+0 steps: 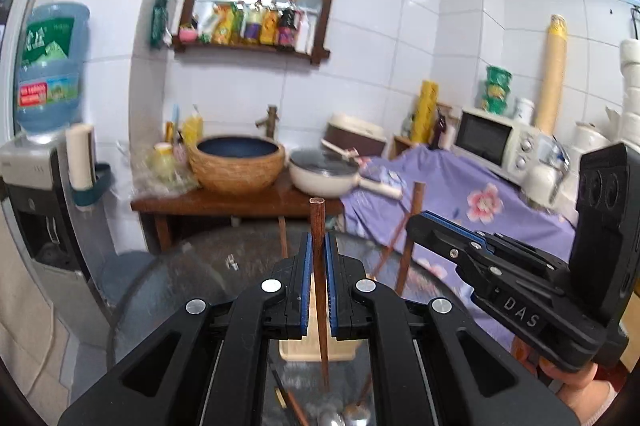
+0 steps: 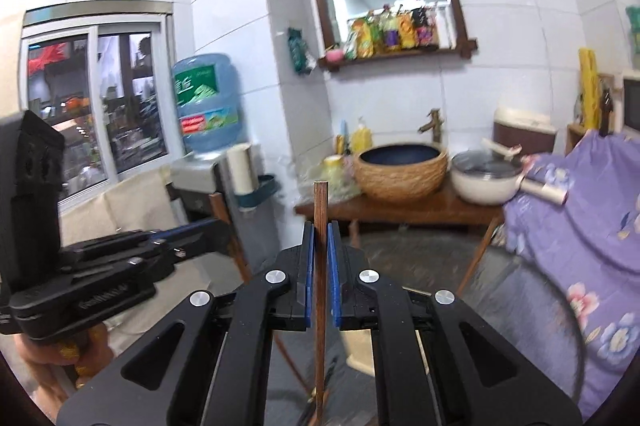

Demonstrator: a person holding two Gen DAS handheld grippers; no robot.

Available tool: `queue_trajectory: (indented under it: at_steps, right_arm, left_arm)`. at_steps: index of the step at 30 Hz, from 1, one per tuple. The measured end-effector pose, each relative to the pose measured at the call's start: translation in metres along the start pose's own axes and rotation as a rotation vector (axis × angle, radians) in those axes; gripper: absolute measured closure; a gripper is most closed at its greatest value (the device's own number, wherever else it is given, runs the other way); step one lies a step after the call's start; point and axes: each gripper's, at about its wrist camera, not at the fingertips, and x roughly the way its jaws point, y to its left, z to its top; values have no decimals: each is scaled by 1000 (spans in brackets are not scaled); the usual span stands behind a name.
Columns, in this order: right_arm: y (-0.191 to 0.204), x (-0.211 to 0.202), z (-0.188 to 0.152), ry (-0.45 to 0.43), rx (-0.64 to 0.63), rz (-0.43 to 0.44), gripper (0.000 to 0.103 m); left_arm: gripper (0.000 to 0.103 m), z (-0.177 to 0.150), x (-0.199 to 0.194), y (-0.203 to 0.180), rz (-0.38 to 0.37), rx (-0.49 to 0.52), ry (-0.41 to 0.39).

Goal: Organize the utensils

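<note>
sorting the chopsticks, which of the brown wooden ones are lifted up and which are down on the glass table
Two are lifted, upright: one in the left gripper, one in the right gripper. At least one other brown wooden chopstick lies on the glass table.

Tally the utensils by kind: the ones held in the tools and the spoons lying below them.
Held chopsticks: 2 (left chopstick in the left tool; right chopstick in the right tool)
Metal spoons on the glass table: 2 (near spoon, far spoon)
Total: 4
Loose chopsticks under the left tool are too hidden to count.
</note>
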Motion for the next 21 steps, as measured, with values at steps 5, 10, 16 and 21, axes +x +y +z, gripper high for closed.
queue_trajectory:
  at_steps: [5, 10, 16, 21]
  right_arm:
    - [-15, 18, 40, -40, -11, -93, 96]
    - [-28, 41, 62, -79, -33, -181, 96]
    - [-42, 70, 58, -94, -35, -234, 96]
    - [-53, 91, 26, -56, -33, -241, 95]
  left_arm:
    - [97, 40, 21, -5, 49, -15, -36]
    - [97, 65, 54, -4, 77, -54, -50]
    - [97, 63, 92, -5, 101, -83, -51]
    - [97, 37, 115, -4, 114, -74, -4]
